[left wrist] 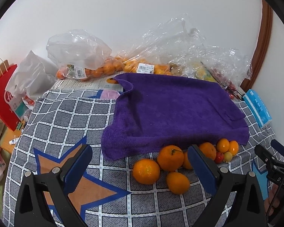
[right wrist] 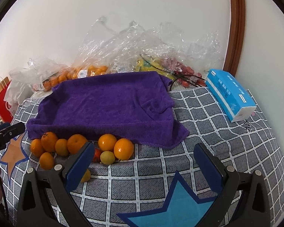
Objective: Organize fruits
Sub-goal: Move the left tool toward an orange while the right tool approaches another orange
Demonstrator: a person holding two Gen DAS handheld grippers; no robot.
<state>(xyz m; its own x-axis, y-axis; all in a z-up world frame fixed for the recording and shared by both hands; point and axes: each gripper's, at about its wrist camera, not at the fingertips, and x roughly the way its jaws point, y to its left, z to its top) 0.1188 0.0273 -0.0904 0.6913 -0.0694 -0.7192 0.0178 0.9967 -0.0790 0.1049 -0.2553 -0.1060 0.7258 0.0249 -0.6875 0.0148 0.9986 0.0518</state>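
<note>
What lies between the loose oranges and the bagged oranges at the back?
The purple towel, draped over something boxy, fills most of the stretch between the loose oranges and the bagged oranges. Both wrist views show it.

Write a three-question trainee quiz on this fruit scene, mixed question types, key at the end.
1. True or false: the left gripper is shut on an orange.
2. What colour is the towel behind the loose oranges?
A) green B) purple C) white
3. Fill in: the blue tissue pack lies to the towel's ____ in the right wrist view.

Key: 1 false, both grippers are open and empty; 2 B; 3 right.
</note>
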